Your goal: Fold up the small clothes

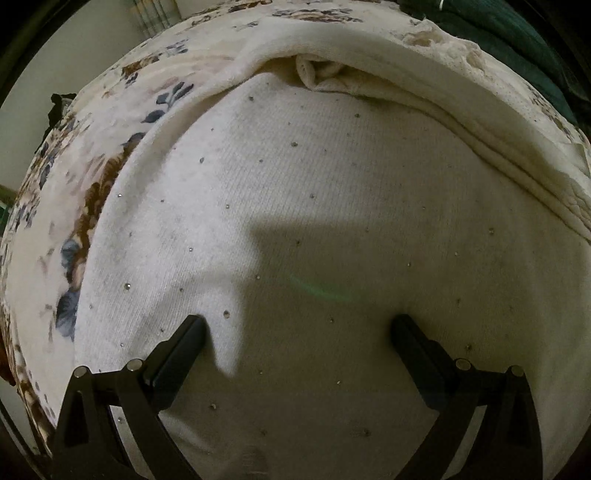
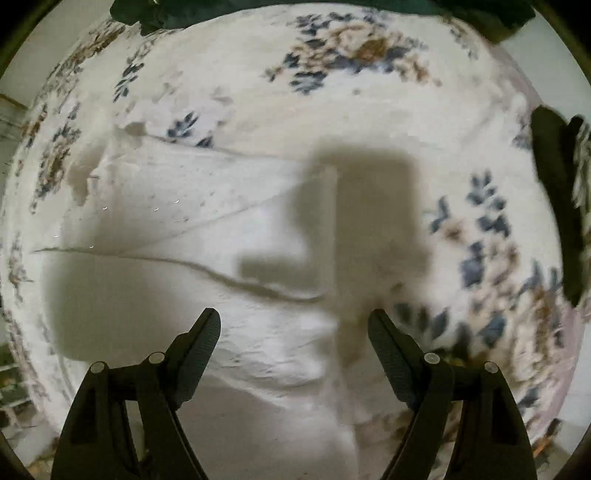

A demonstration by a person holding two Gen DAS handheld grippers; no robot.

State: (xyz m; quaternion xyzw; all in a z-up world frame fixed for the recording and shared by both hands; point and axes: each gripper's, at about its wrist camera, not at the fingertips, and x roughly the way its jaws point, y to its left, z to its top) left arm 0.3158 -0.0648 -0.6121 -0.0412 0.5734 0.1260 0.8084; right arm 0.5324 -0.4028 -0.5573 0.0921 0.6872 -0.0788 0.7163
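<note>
A cream knit top (image 1: 314,206) with small shiny studs lies spread on a floral bedsheet (image 1: 55,229). Its far edge is folded over in a thick roll (image 1: 424,96). My left gripper (image 1: 299,325) is open and empty, low over the middle of the top. In the right wrist view the same cream top (image 2: 184,229) lies in creased layers with a sleeve or edge fold (image 2: 258,288) running across. My right gripper (image 2: 295,321) is open and empty, just above the top's right edge next to the floral sheet (image 2: 480,240).
A dark green cloth (image 1: 498,33) lies at the far right corner of the bed, and also shows in the right wrist view (image 2: 166,14). A dark garment (image 2: 554,203) lies at the right edge. Walls and a curtain (image 1: 155,14) stand beyond the bed.
</note>
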